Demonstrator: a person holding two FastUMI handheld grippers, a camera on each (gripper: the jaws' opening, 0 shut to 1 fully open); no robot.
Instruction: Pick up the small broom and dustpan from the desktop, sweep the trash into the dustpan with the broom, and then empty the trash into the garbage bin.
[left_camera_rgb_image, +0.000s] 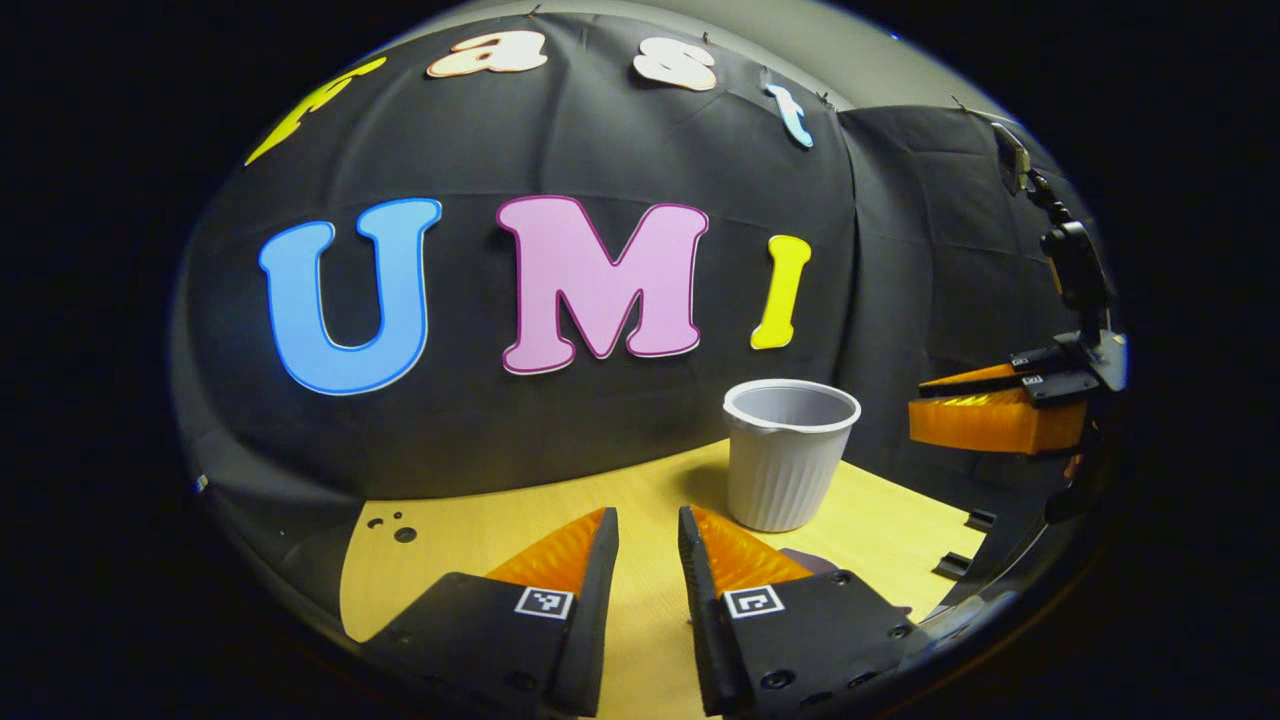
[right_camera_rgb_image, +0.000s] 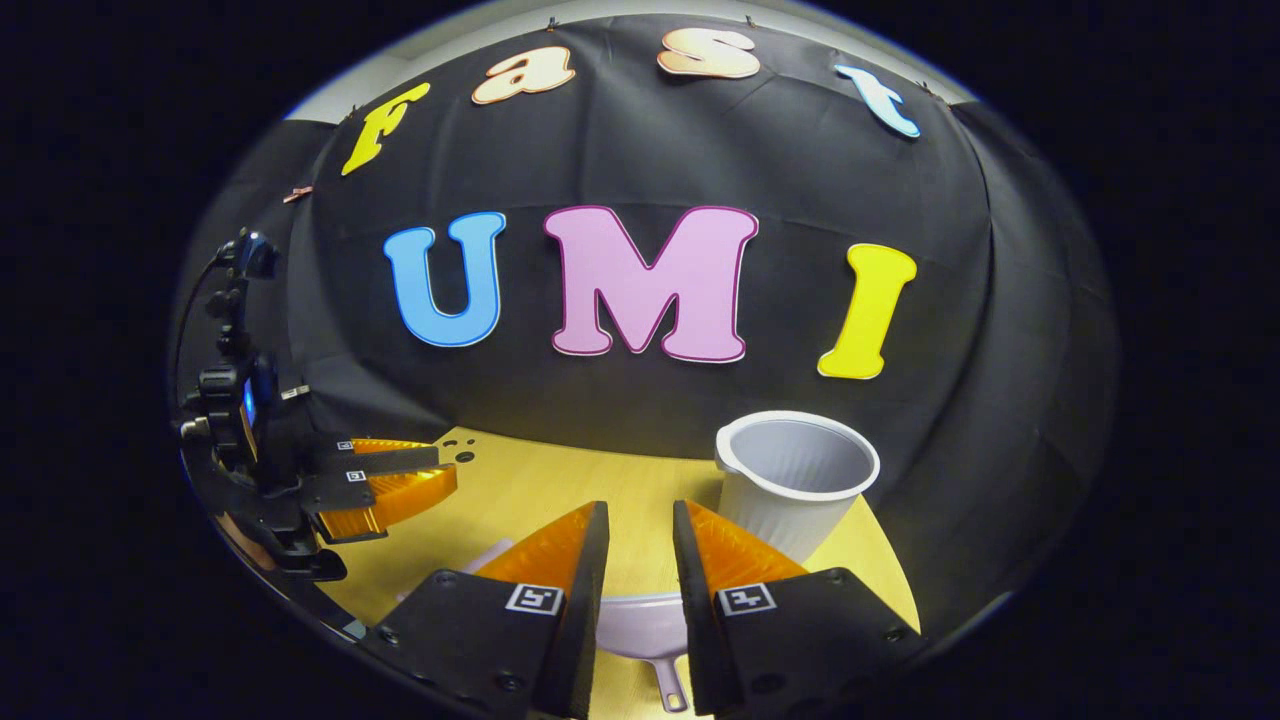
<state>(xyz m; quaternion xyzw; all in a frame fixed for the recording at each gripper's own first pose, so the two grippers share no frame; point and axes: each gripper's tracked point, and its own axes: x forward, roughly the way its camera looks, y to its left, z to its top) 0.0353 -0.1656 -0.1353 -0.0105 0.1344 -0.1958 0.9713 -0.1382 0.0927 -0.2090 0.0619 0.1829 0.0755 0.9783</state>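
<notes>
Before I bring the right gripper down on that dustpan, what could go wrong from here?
The right gripper hangs open over the dustpan, but its fingers hide most of the pan, so the grasp could miss the handle. The bin stands close on the table; a wide swing might tip it. The left gripper hovers nearby too and could cross your path.

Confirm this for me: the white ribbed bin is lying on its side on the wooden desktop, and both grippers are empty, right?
Not quite. The white ribbed bin stands upright on the wooden desktop, mouth up, as the right gripper view shows. Both the left gripper and right gripper are empty.
</notes>
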